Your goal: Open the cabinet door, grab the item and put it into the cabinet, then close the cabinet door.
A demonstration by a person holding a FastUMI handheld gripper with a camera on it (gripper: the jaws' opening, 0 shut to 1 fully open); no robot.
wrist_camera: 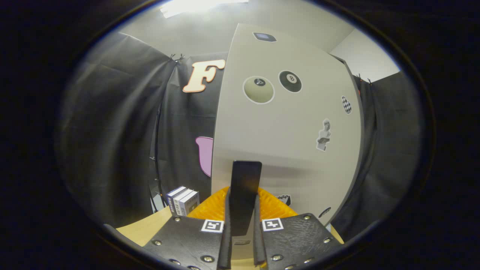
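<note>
The gripper view is riding on the gripper (242,225) and looking forward along its two fingers, which are closing on a dark flat handle (244,195) between them. It is sitting very near the pale cabinet door (285,150) and tilting a little upward (the bright ceiling is showing above the door). A wooden table (150,228) is lying low beneath the camera.

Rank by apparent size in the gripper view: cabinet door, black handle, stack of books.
1. cabinet door, largest by far.
2. black handle, clamped between the gripper fingers; nearness to the camera inflates it.
3. stack of books, farther off, so unsure against the handle.
</note>
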